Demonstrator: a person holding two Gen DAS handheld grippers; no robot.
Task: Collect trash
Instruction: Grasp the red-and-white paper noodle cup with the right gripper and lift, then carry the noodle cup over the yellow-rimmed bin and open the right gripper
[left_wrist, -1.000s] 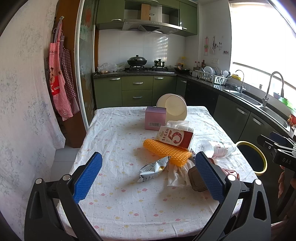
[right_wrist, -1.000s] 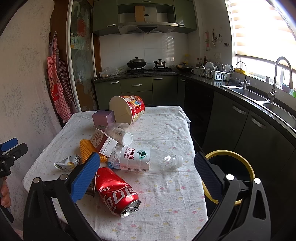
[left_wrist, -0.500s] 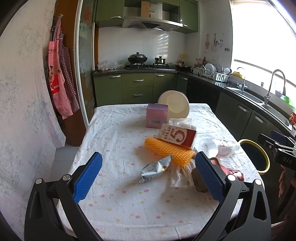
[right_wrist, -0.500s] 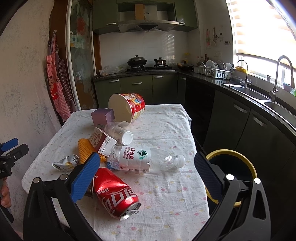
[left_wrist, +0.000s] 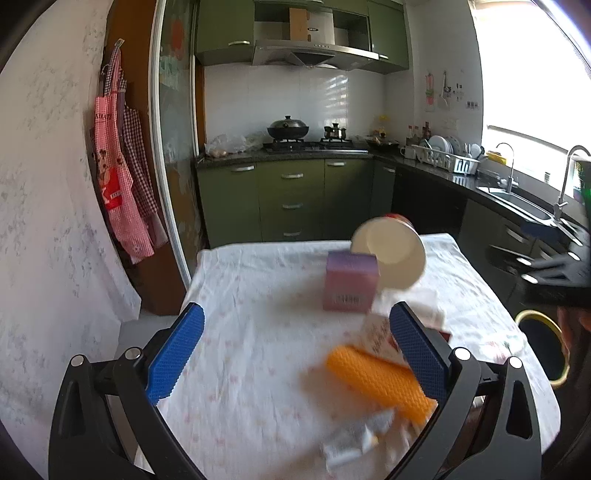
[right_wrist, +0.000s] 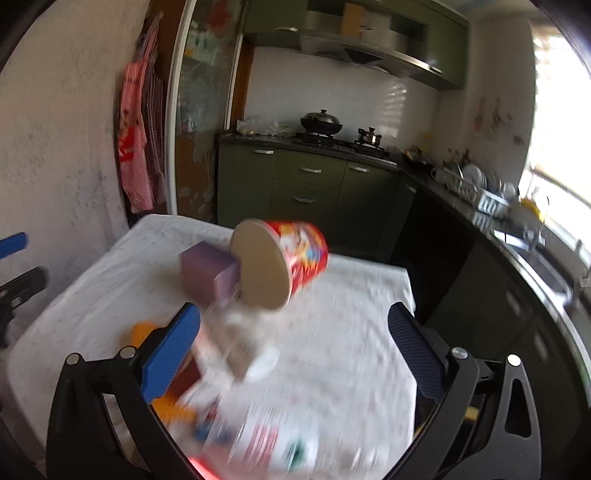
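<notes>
The left gripper (left_wrist: 295, 350) hangs over the cloth-covered table (left_wrist: 258, 332) with its blue pads spread wide and nothing between them. Just under its right pad lies an orange mesh sleeve (left_wrist: 376, 380), and nearer the camera, below that, a crumpled foil wrapper (left_wrist: 354, 439) — both blurred. Past the right pad a milk carton (left_wrist: 380, 336) leans partly hidden; beyond it stands a pink box (left_wrist: 351, 282), touching a tipped paper tub (left_wrist: 391, 258) whose pale base faces the camera. Off to the right, beside the table, sits the yellow-rimmed bin (left_wrist: 535, 317).

The right gripper (right_wrist: 293, 341) is likewise released, jaws wide. Directly beneath it, closest, a clear plastic bottle (right_wrist: 269, 439) lies smeared by motion; a sliver of red can (right_wrist: 201, 463) shows at the lower edge. Ahead between the pads — the purple box (right_wrist: 210, 273) and the red tub (right_wrist: 284, 262).
</notes>
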